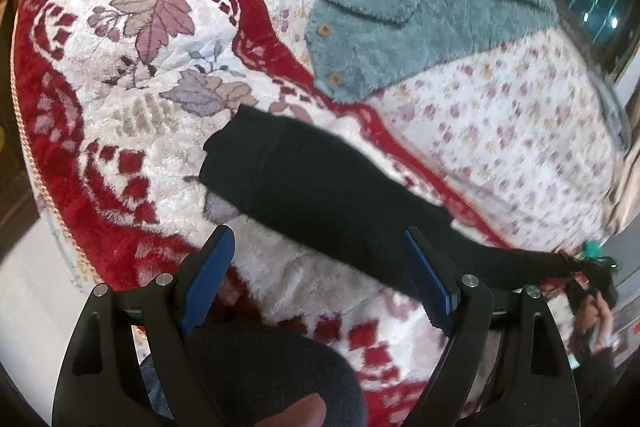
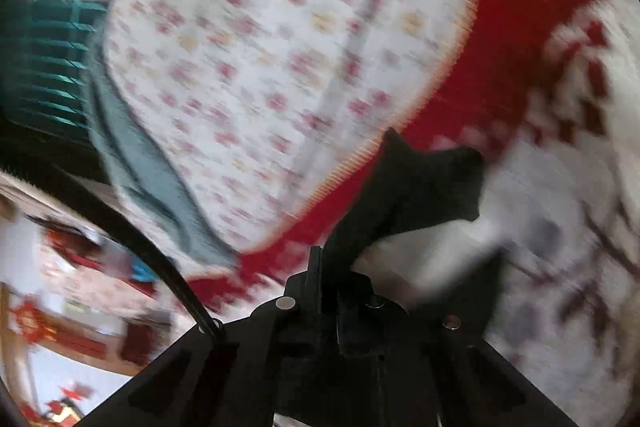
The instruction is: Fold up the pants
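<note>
Right wrist view badly blurred; right gripper clenched on pants, pads hidden by black cloth. Pants' far right end runs off dim at frame edge. Left gripper released, blue pads spread, hovering above pants. Pants: black, narrow strip stretched across red-white blanket on bed; teal cardigan apart beyond, on floral quilt
</note>
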`<control>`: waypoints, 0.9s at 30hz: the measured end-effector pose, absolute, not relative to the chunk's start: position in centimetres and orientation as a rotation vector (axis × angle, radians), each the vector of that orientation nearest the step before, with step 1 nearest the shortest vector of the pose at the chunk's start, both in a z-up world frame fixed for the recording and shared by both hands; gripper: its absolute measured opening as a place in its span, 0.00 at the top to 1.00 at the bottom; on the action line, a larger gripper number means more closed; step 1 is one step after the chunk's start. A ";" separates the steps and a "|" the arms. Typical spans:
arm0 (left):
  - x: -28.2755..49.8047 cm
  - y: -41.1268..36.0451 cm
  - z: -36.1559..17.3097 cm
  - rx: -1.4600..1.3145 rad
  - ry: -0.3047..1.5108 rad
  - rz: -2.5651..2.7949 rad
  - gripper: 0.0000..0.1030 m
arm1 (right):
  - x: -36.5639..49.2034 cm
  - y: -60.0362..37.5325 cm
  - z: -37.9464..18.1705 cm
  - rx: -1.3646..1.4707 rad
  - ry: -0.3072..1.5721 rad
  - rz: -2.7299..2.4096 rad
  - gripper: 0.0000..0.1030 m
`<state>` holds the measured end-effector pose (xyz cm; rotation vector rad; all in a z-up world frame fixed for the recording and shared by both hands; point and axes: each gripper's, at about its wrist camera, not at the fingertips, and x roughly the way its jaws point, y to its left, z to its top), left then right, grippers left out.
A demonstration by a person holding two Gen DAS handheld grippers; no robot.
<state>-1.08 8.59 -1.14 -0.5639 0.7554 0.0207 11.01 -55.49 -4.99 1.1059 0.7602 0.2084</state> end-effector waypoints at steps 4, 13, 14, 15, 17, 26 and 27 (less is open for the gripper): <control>0.7 9.8 -1.1 -0.614 0.785 0.034 0.18 | 14.0 -54.0 -0.8 1.125 0.647 0.291 0.96; 6.6 4.3 -4.4 -0.836 1.080 -0.337 0.18 | 10.5 -52.6 9.9 0.964 0.453 0.326 0.96; 7.0 3.4 -5.0 -0.885 1.110 -0.382 0.18 | 10.3 -52.5 10.4 0.957 0.452 0.333 0.96; 7.1 2.7 -5.4 -0.917 1.129 -0.417 0.18 | 9.8 -52.4 10.8 0.945 0.450 0.337 0.96; 7.2 0.5 -5.9 -0.982 1.148 -0.516 0.18 | 9.0 -52.1 11.6 0.928 0.450 0.348 0.96; 10.4 -0.9 -8.0 -1.217 1.021 -0.418 0.15 | 6.0 -51.7 13.8 0.908 0.421 0.374 0.96; 10.5 -0.1 -8.2 -1.253 0.984 -0.381 0.14 | 5.7 -51.8 14.0 0.906 0.418 0.374 0.96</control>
